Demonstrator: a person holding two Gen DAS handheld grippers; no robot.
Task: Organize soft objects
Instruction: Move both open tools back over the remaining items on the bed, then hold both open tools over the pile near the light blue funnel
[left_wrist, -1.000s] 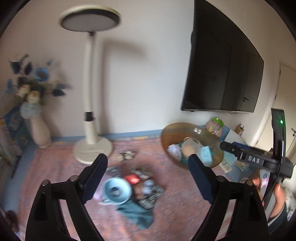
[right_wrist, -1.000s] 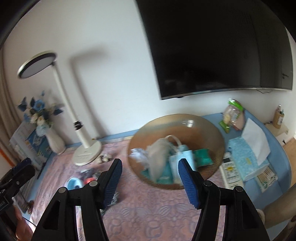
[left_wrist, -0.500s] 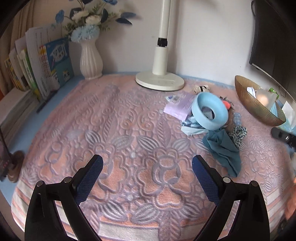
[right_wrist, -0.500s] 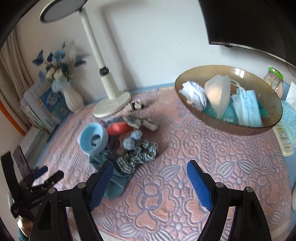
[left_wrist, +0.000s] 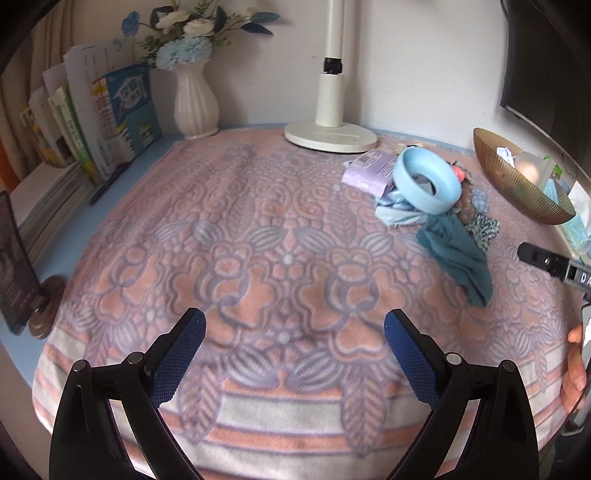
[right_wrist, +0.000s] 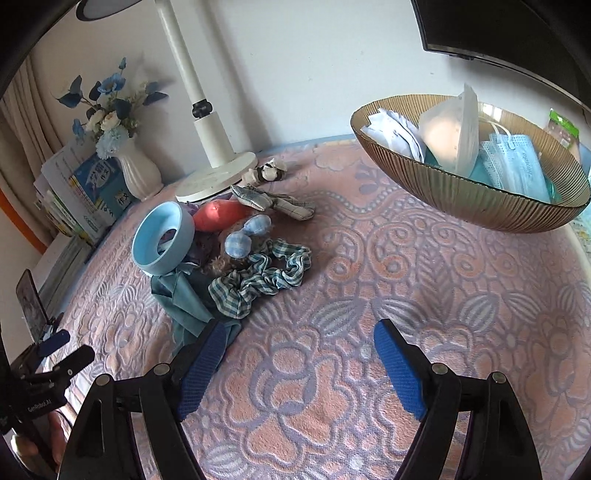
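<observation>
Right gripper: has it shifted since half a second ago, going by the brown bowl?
Yes. The right gripper has closed in toward the table: the brown bowl now looks larger and farther right, and the checked scrunchie sits nearer its fingers.

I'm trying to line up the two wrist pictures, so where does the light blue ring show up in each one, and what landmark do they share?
Left wrist: the light blue ring sits upper right, tilted on the pile of soft things, just right of the purple packet.
Right wrist: the ring sits left of centre, at the pile's left end, above the teal cloth.
Shared landmark: the white lamp base, just behind the pile in both.
</observation>
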